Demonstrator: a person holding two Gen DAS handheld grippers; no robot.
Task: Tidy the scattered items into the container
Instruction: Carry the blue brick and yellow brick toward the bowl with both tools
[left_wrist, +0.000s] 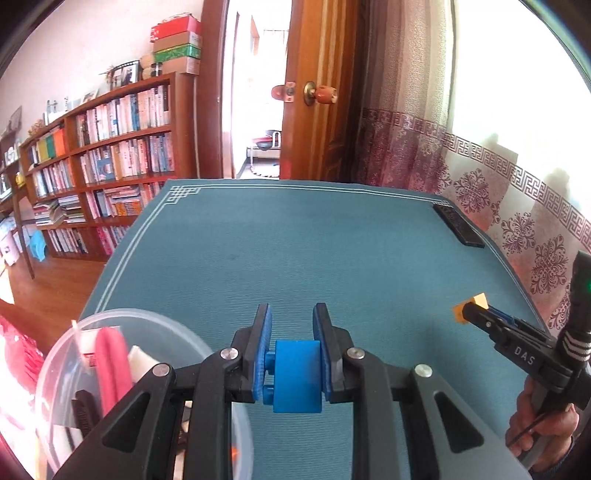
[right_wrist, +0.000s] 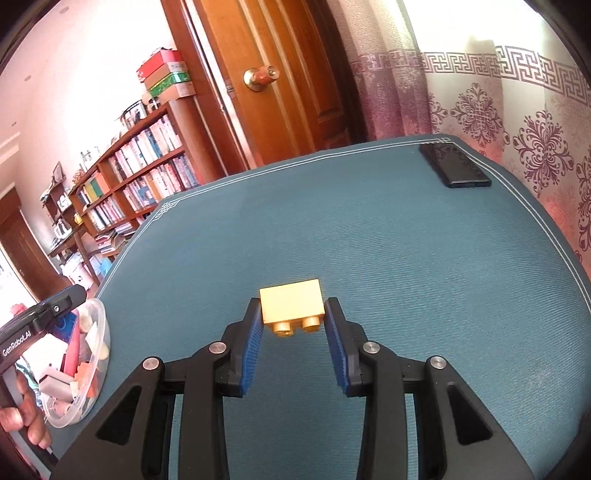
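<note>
While the left gripper (left_wrist: 291, 354) is clamped on a blue brick (left_wrist: 295, 374) just beside the tub (left_wrist: 147, 318), the right gripper (right_wrist: 293, 332) has its fingers set to either side of a yellow brick (right_wrist: 291, 308); from its own camera I cannot tell whether the pads (right_wrist: 253, 347) press on the brick or merely flank it, though in the left view the brick sits at the fingertips and looks lifted off the mat (left_wrist: 295, 240). The blue brick is held across its flat sides, studs facing the left pad, and hangs above the mat near the tub's right rim, not yet over the opening. The tub, a clear round one at the mat's near left corner, already holds a jumble of pieces, a pink one (left_wrist: 110, 369) among them. Both bricks look like hollow moulded plastic: light, stiff and smooth, so they should neither crush nor bend, but a hard glossy face can slip or twist in a loose pinch. The ribbed blue pads should help here. The best hold is squarely across two opposite flat walls, well in from the edges and off the studs, so the brick cannot pivot. A drop into the tub should do no harm, though a light piece may bounce off what lies there. A dark phone (right_wrist: 454, 166) lies well apart at the far right corner.
</note>
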